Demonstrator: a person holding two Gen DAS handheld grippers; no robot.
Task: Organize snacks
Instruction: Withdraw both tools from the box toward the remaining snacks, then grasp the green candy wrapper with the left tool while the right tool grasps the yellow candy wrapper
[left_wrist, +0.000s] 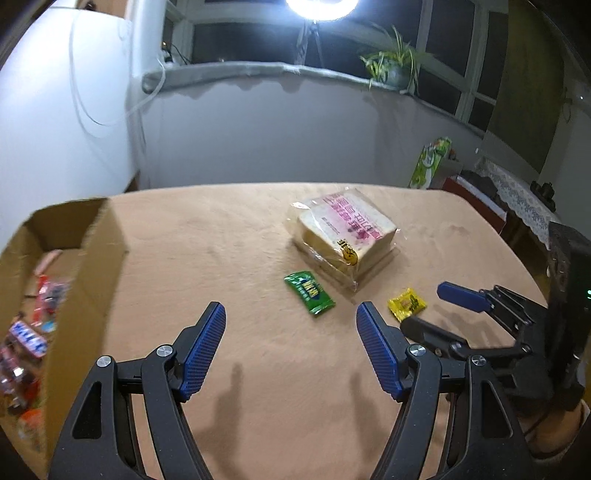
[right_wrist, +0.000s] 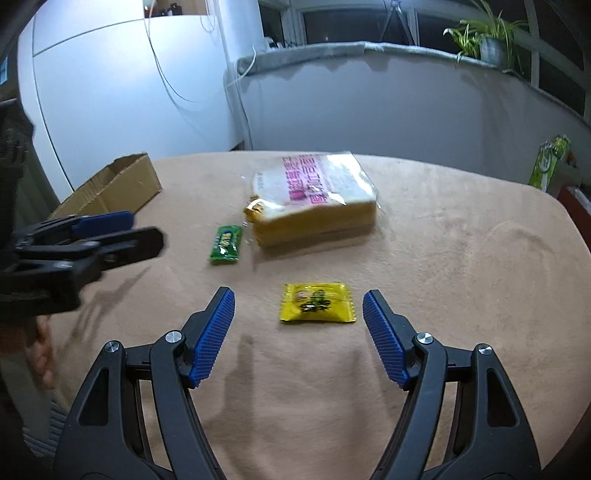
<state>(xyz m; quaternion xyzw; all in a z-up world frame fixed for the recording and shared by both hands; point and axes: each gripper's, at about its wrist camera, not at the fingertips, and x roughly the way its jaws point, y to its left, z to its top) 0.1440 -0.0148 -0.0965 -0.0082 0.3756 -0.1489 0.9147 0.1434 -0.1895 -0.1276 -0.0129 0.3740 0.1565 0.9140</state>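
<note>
Nearest, both tools gape wide and hold nothing: the left tool (left_wrist: 291, 314) above bare table (left_wrist: 229, 236), the right tool (right_wrist: 299, 304) just short of a yellow candy (right_wrist: 317, 302). Farther on lie a green candy (right_wrist: 226, 243) and bagged bread (right_wrist: 314, 199). Leftward sits a cardboard box (left_wrist: 88, 266) holding snacks (left_wrist: 33, 332).

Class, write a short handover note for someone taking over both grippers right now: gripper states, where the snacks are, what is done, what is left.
Left gripper: open, empty, above the table beside the cardboard box.
Right gripper: open, empty, lined up with the yellow packet but not touching it.
Still on the table: yellow packet, green packet, bagged bread.
Done: several snacks already lie in the box.
Left: move these three items into the box, probably the yellow packet first.
</note>
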